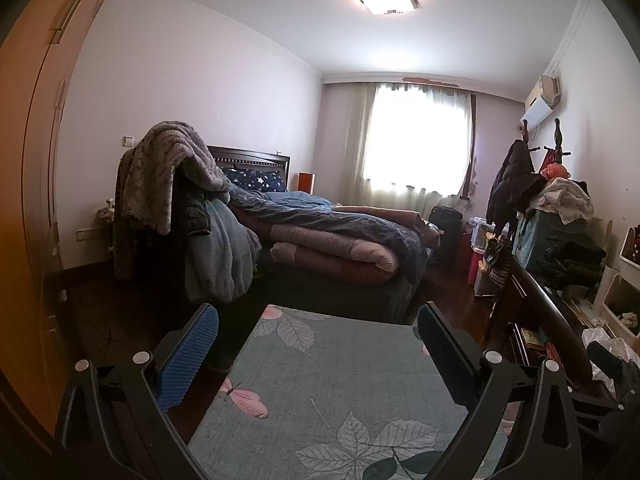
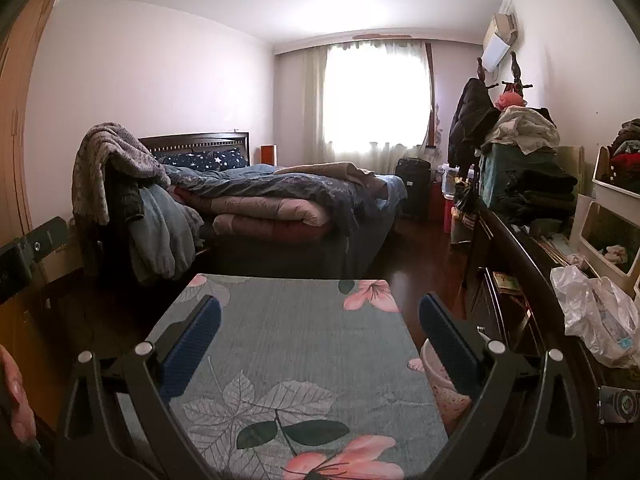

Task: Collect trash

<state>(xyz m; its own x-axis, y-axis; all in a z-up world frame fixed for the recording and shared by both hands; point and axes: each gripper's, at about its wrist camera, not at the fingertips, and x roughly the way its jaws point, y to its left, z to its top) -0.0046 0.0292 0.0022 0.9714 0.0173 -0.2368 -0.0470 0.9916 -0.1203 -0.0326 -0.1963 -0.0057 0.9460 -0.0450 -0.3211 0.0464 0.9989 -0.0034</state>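
Above a grey-green rug [image 1: 344, 380] printed with leaves and pink flowers, two grippers are hovering, one in each wrist view. The left gripper [image 1: 318, 336] is holding its two blue-padded fingers [image 1: 188, 360] spread wide with nothing between them, and the right gripper [image 2: 320, 328] is doing the same, its two fingers [image 2: 192, 344] parted over the rug and gripping nothing.

On the dark wooden dresser [image 2: 520, 248] along the right wall, one crumpled clear plastic bag [image 2: 596, 320] is lying, the likeliest piece of trash in sight; it is sitting well to the right of the right gripper and apart from it. The left wrist view is catching the same bag [image 1: 608, 344] at its far right edge. What the bag is holding is hard to make out through the wrinkled film, perhaps a bottle.

Beyond the rug one bed [image 1: 340, 240] is standing heaped with folded quilts, and one grey throw [image 1: 168, 168] is draping over a chair beside it. One window [image 2: 376, 100] with pale curtains is glowing on the far wall, with one air conditioner [image 2: 498, 42] mounted high to its right. Near the right gripper's right finger, one pale pink round container [image 2: 444, 380] is resting on the floor at the rug's edge. A bit of a hand [image 2: 16, 396] is showing at the lower left of the right wrist view.
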